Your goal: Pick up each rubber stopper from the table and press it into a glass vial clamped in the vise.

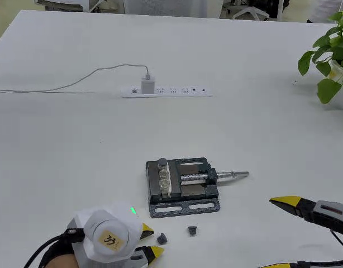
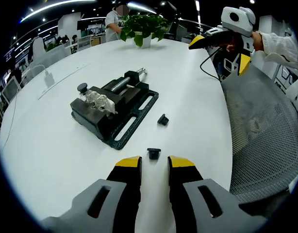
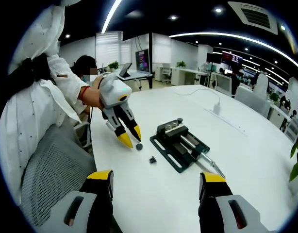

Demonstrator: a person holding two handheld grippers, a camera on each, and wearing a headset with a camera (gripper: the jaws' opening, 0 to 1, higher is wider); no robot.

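the vise [image 1: 182, 187] sits on the white surface [image 1: 76, 145] a little below the middle of the head view, with its screw handle pointing to the right of the frame. a row of glass vials [image 1: 165, 178] is clamped in its left part. the vial at the upper end of the row carries a dark seated stopper [image 1: 162, 162]. the other vials look uncapped, though they are small and hard to read.

two loose rubber stoppers lie on the surface just below the vise. the first stopper [image 1: 162, 239] is toward the lower left, and the second stopper [image 1: 192, 230] is a little to its right. they are apart from each other and from the vise base.

the left hand-held gripper [image 1: 152, 240] is in the lower left of the head view, its yellow tips aimed at the first stopper. in the left gripper view its jaws are parted by a narrow gap with nothing between them. the first stopper [image 2: 153, 153] lies just beyond the tips, seemingly untouched.

the right hand-held gripper [image 1: 277, 233] is at the lower right edge of the head view, well apart from the vise. its jaws are spread wide and hold nothing.

a power strip [image 1: 166, 90] with a white charger [image 1: 147, 85] plugged in lies above the middle of the head view. a plant [image 1: 330, 61] shows at the upper right edge.
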